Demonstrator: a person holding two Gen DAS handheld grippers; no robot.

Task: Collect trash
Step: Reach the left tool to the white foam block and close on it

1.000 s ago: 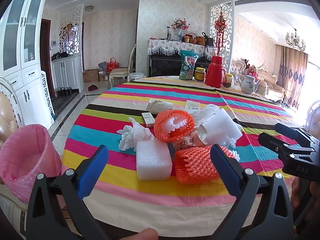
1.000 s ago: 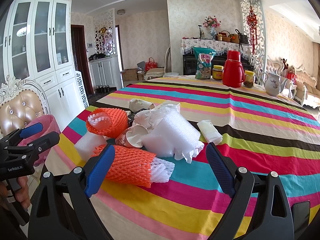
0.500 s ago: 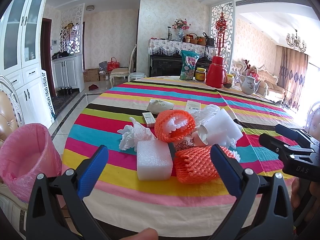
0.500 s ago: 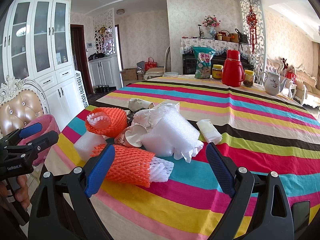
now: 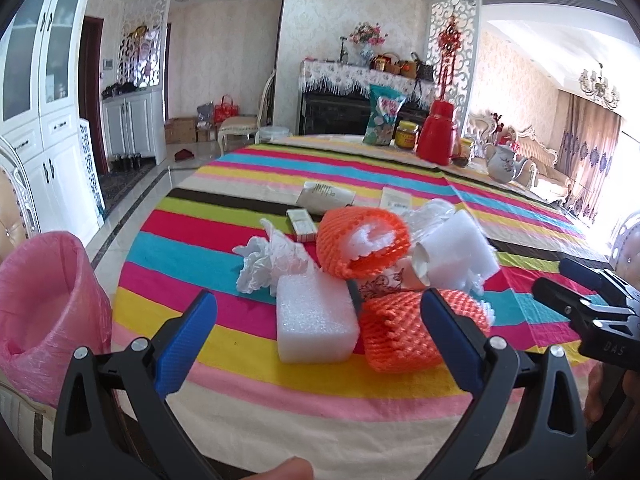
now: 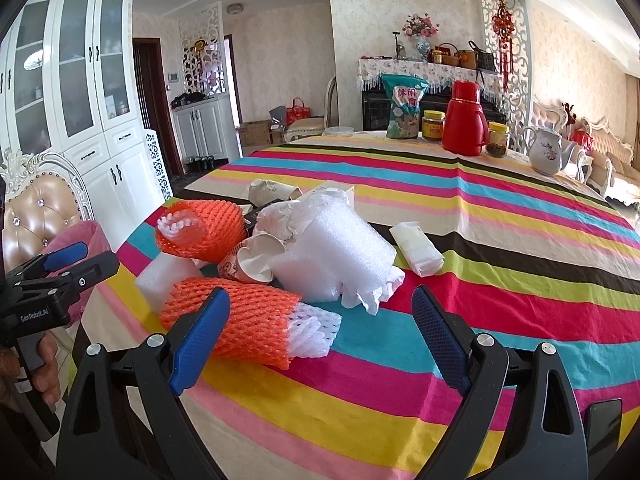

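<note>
Orange net sleeve nearest, pile untouched.
Both hand-held grippers, left (image 5: 318,332) and right (image 6: 320,332), gape empty; the foam block (image 5: 316,328) sits dead ahead of the left, on the tabletop (image 5: 248,364), bin (image 5: 48,312) leftward.

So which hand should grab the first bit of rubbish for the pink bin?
Probably left. The left hand-held gripper is open and frames the white foam block, with the pink-lined bin on its side. The right hand-held gripper, also open, is farther from the bin.
</note>
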